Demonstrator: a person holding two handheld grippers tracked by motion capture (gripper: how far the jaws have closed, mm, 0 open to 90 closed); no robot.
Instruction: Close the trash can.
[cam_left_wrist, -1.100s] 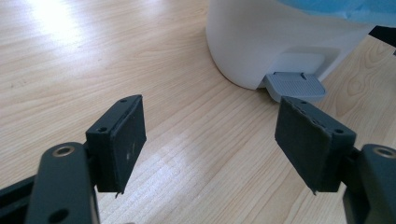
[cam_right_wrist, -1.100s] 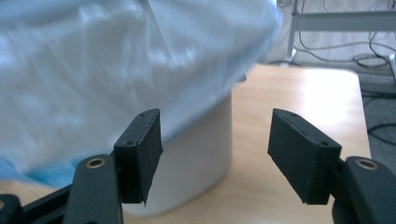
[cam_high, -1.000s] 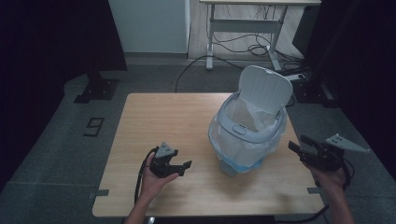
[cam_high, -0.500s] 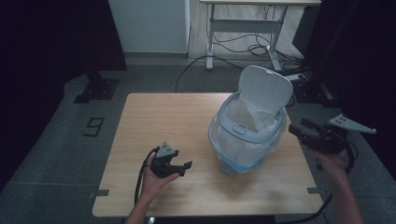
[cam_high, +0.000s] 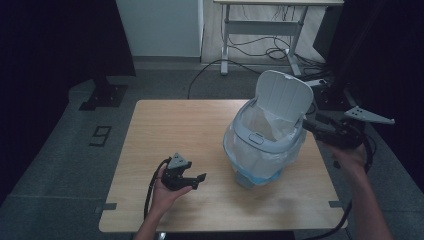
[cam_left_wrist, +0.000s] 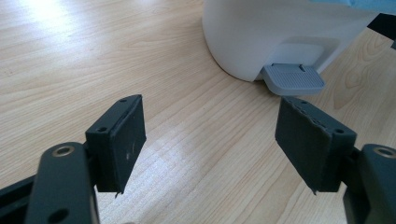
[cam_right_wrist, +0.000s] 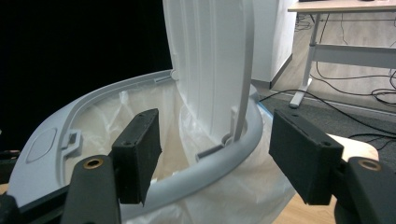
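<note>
Your left tongs (cam_high: 196, 179) rest low on the worktop (cam_high: 165, 125), jaws apart with nothing between them, aimed at the bin (cam_high: 265, 145) and its grey pedal (cam_left_wrist: 293, 79). The bin stands on the worktop's right half, lid (cam_high: 282, 95) upright, a clear bag (cam_high: 260, 167) folded over its rim (cam_right_wrist: 233, 158). Your right tongs (cam_high: 312, 125) hang in the air just beside the bin's right side at rim level, jaws wide apart and gripping nothing, the rim and lid hinge straight ahead of them
</note>
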